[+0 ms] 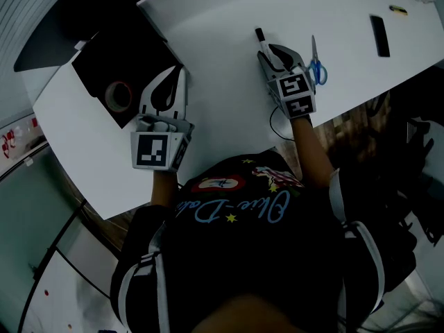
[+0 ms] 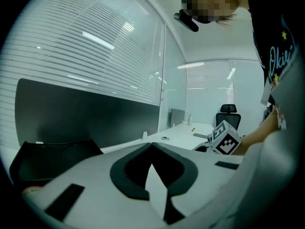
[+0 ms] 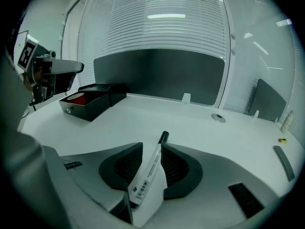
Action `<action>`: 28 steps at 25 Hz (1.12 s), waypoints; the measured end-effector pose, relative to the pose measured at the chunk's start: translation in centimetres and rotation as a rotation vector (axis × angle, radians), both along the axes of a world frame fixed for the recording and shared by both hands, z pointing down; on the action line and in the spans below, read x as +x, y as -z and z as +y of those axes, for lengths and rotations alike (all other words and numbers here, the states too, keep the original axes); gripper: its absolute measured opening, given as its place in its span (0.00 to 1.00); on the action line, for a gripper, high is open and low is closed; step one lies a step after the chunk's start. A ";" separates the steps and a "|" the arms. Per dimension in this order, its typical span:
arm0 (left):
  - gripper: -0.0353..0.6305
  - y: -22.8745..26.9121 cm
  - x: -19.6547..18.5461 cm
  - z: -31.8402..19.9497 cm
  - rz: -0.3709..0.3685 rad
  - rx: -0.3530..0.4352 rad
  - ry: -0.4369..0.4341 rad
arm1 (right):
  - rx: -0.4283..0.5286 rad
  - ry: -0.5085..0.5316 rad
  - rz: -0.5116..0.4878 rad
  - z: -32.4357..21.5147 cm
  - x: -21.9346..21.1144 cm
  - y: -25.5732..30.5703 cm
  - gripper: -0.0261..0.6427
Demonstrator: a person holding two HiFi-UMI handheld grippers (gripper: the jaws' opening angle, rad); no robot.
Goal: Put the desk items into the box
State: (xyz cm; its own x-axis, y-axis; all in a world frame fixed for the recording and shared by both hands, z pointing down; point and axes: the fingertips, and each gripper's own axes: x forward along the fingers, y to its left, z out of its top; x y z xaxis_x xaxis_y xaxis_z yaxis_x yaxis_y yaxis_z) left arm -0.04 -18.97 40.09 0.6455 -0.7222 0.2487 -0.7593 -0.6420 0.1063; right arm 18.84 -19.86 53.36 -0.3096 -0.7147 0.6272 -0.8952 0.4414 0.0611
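Two grippers worked over the white desk (image 1: 229,19), with the black box (image 3: 93,105) off to the left. The left gripper (image 2: 152,147) was pinched together and empty. The right gripper (image 3: 152,149) stood parted astride the marker (image 3: 147,175) on the desk. It needed to close squarely at mid-barrel.

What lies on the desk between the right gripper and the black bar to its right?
Scissors, close beside the right gripper; then bare desk up to the bar. The head view shows this.
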 end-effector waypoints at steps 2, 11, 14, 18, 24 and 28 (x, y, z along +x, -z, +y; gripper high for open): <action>0.05 -0.2 -0.2 -0.1 -0.003 -0.004 0.006 | -0.014 -0.006 0.007 -0.1 0.2 -0.5 0.22; 0.05 -0.3 -0.8 -0.3 -0.007 -0.008 0.024 | -0.074 -0.025 0.012 0.0 0.5 -2.3 0.23; 0.05 -0.3 -1.0 -0.4 -0.009 -0.003 0.027 | -0.081 -0.036 0.000 0.0 0.5 -2.4 0.23; 0.05 -0.4 -1.1 -0.4 -0.010 -0.004 0.039 | -0.093 -0.050 -0.032 0.1 0.5 -2.5 0.20; 0.05 -0.3 -1.2 -0.3 -0.018 0.000 0.037 | -0.097 -0.041 -0.052 -0.1 0.1 -2.5 0.16; 0.05 0.1 -1.3 -0.3 -0.010 0.005 0.045 | -0.109 -0.038 -0.037 -0.1 0.1 -2.5 0.16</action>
State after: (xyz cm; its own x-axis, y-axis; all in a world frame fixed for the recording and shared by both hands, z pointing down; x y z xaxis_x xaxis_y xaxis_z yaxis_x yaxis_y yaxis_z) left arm -1.30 -19.23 40.00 0.6094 -0.7519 0.2515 -0.7887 -0.6073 0.0954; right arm 18.96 -19.95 55.91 -0.3083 -0.6546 0.6902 -0.9120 0.4098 -0.0187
